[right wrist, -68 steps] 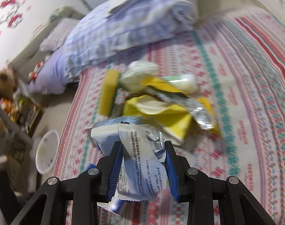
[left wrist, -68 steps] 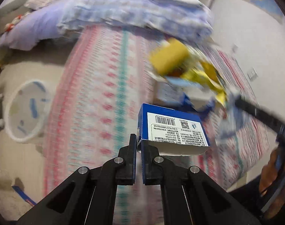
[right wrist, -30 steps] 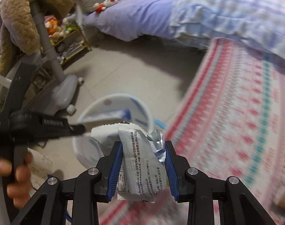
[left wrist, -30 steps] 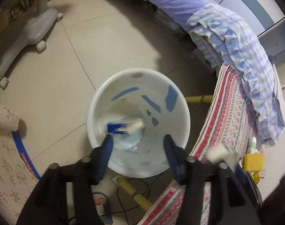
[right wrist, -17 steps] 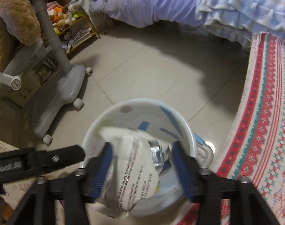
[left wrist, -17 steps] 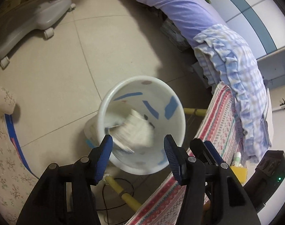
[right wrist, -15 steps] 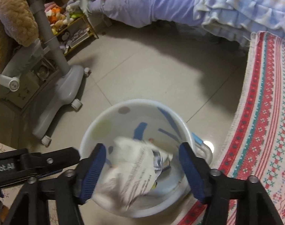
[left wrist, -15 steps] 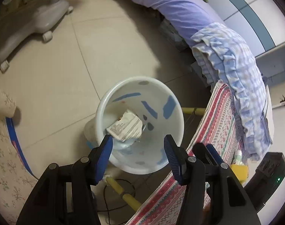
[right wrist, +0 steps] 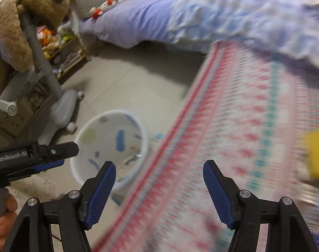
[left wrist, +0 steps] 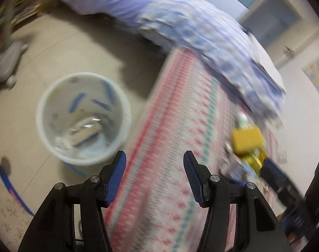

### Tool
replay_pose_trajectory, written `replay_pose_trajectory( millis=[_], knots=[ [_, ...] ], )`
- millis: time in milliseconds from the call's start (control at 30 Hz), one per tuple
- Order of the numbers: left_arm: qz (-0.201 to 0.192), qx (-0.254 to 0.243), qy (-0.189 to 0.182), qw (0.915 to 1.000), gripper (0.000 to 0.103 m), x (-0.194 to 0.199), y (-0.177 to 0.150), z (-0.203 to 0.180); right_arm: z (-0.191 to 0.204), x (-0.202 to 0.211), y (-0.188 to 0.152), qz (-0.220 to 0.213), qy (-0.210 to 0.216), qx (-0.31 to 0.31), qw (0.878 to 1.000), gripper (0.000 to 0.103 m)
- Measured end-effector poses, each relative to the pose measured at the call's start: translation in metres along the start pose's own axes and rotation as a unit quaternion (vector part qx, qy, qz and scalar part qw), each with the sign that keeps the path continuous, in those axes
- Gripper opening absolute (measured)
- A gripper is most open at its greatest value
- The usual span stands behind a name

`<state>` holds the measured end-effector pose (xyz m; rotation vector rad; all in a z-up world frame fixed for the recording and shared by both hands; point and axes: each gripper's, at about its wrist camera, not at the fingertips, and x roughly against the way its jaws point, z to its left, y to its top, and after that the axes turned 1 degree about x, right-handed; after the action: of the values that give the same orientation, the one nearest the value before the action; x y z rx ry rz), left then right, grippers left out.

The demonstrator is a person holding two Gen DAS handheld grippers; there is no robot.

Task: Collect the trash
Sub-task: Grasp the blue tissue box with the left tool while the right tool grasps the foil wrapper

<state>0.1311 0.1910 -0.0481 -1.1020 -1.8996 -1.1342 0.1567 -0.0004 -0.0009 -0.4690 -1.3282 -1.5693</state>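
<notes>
The patterned bedspread [left wrist: 180, 136], striped in red, pink and teal, fills the right half of both views and is heavily motion-blurred. At its far end lies a blue-checked quilt [left wrist: 212, 42], with a lilac sheet [right wrist: 130, 19] beyond it.

The tiled floor [right wrist: 125, 84] occupies the left half. On it, just beside the bed edge, stands the white wastebasket [left wrist: 43, 126], upright, with blue marks on its inner wall.

The left wrist view looks down into the basket and shows a silvery wrapper [left wrist: 85, 129] and other pale trash lying at the bottom. The right wrist view sees only the inner wall and a sliver of contents.

The left wrist view alone shows the remaining trash pile [left wrist: 246, 147] on the bedspread, a yellow block topmost, with yellow and blue wrappers below it; details are blurred. The right wrist view catches only a yellow blur at its right edge.

The right wrist view alone shows a brown plush bear [right wrist: 22, 21] draped over a grey wheeled stand [right wrist: 54, 96], and a toy shelf [right wrist: 60, 46].

The left gripper [left wrist: 154, 172] has its fingers spread wide, nothing between them. The right gripper [right wrist: 159, 185] is likewise spread and empty. The left gripper appears from the side in the right wrist view, near the basket rim.
</notes>
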Motion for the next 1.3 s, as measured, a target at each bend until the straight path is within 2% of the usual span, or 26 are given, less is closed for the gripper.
replay_pose_trajectory(
  millis=[200, 333, 433, 533, 633, 900, 1000, 1133, 1300],
  knots=[
    [0.026, -0.074, -0.046, 0.9959, 0.060, -0.016, -0.035, -0.078, -0.068, 0.080, -0.015, -0.021, -0.059, -0.036, 0.997, 0.079],
    [0.035, -0.134, -0.040, 0.9896, 0.060, -0.037, -0.052, -0.125, -0.115, 0.121, -0.030, -0.044, -0.082, -0.065, 0.994, 0.083],
    [0.047, -0.169, -0.038, 0.9837, 0.060, -0.056, -0.063, -0.152, -0.155, 0.132, -0.048, -0.058, -0.083, -0.107, 0.989, 0.085],
    [0.064, -0.196, -0.047, 0.9774, 0.060, -0.075, -0.078, -0.176, -0.187, 0.125, -0.065, -0.027, -0.095, -0.146, 0.984, 0.085],
    [0.064, -0.217, -0.039, 0.9732, 0.060, -0.093, -0.088, -0.196, -0.203, 0.134, -0.069, -0.026, -0.107, -0.155, 0.982, 0.085],
    [0.068, -0.219, -0.028, 0.9729, 0.059, -0.129, -0.095, -0.213, -0.230, 0.153, -0.071, -0.029, -0.150, -0.158, 0.976, 0.085],
    [0.060, -0.227, -0.023, 0.9719, 0.038, -0.131, -0.100, -0.216, -0.238, 0.152, -0.069, -0.022, -0.156, -0.154, 0.975, 0.085],
    [0.056, -0.238, -0.024, 0.9694, 0.035, -0.126, -0.102, -0.219, -0.254, 0.145, -0.067, -0.003, -0.168, -0.151, 0.974, 0.085],
    [0.041, -0.242, -0.013, 0.9693, 0.035, -0.106, -0.103, -0.216, -0.278, 0.127, -0.071, 0.046, -0.178, -0.168, 0.968, 0.085]
  ],
)
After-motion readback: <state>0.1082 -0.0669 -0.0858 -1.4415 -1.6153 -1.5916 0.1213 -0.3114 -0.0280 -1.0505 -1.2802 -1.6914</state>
